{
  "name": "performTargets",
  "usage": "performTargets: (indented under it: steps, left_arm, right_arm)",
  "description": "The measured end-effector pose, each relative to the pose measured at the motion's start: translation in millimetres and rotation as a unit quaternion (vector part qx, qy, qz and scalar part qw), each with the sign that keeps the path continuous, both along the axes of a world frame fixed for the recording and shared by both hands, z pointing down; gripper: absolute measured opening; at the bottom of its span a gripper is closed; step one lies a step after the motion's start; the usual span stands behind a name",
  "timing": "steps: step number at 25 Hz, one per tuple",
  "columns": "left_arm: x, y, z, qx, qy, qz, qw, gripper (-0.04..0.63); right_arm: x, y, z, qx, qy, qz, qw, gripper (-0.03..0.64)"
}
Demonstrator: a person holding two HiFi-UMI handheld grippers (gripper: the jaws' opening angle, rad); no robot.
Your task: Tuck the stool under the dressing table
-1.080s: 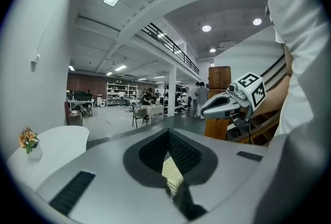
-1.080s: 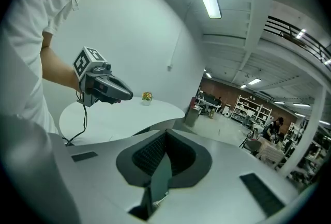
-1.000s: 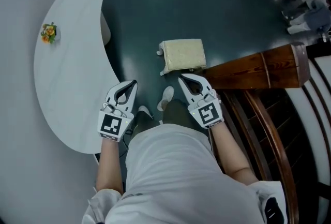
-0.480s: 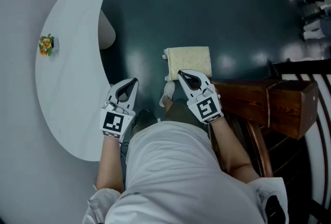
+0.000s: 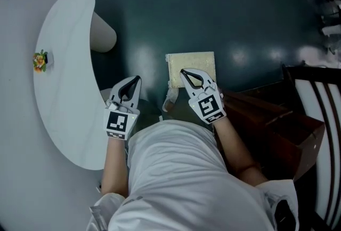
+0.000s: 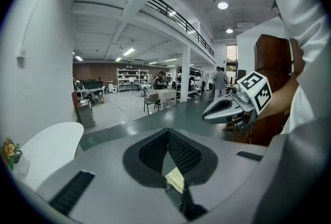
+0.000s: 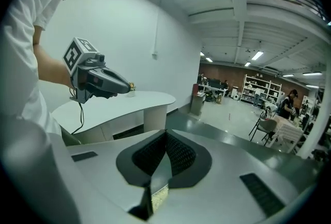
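Note:
The stool (image 5: 198,63), low with a square cream cushion, stands on the dark green floor right of the white curved dressing table (image 5: 64,80). My right gripper (image 5: 183,72) is shut and empty, its tips over the cushion's near left edge. My left gripper (image 5: 138,80) is also shut and empty. It hangs over the floor between the table's edge and the stool. A sliver of cushion (image 6: 176,179) shows below the shut jaws in the left gripper view. The right gripper view shows another sliver of cushion (image 7: 159,197) and the table (image 7: 119,101).
A small flower ornament (image 5: 40,60) sits on the dressing table, whose round pedestal (image 5: 102,33) shows beyond it. Dark brown wooden furniture (image 5: 277,126) and a black slatted chair back (image 5: 314,91) stand close on the right. The person's shoe (image 5: 170,100) is by the stool.
Both grippers moved forward toward the stool, staying shut. The right tips now overlap the cushion's near edge. The wooden furniture has slid back to the lower right.

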State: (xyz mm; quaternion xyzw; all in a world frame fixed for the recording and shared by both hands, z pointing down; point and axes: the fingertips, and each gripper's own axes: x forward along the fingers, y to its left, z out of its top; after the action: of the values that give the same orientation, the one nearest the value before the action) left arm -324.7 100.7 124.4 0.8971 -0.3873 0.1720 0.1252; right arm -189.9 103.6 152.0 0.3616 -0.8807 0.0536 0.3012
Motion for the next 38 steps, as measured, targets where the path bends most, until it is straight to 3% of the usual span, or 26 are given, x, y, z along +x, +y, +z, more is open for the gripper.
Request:
performTargets:
  steps: [9,20,23,29,38]
  left_arm:
    - [26.2,-26.9,30.8,-0.040,0.000,0.031,0.9987,0.002]
    - [38.4,-62.8,79.4,-0.091,0.024,0.076,0.9926,0.003]
    - [45.4,-67.8,98.4,-0.108,0.026,0.089,0.9898,0.006]
    - [61.8,-69.7,145.5,-0.152,0.026,0.107,0.9823,0.072]
    - [91.7,-61.8,240.3,-0.208,0.005,0.123,0.9704,0.148]
  right_arm:
    - [39.6,-28.9,26.9,-0.032,0.011,0.056,0.998,0.018]
    - [90.0,-44.5,96.8,-0.099,0.075,0.113,0.986,0.040]
    - [114.7,-48.4,124.3,-0.122,0.095,0.137,0.978,0.049]
    - [154.3,-49.7,172.9,-0.174,0.121,0.170,0.963,0.069]
    - [231.5,-36.5,275.0,-0.249,0.154,0.240,0.925,0.102]
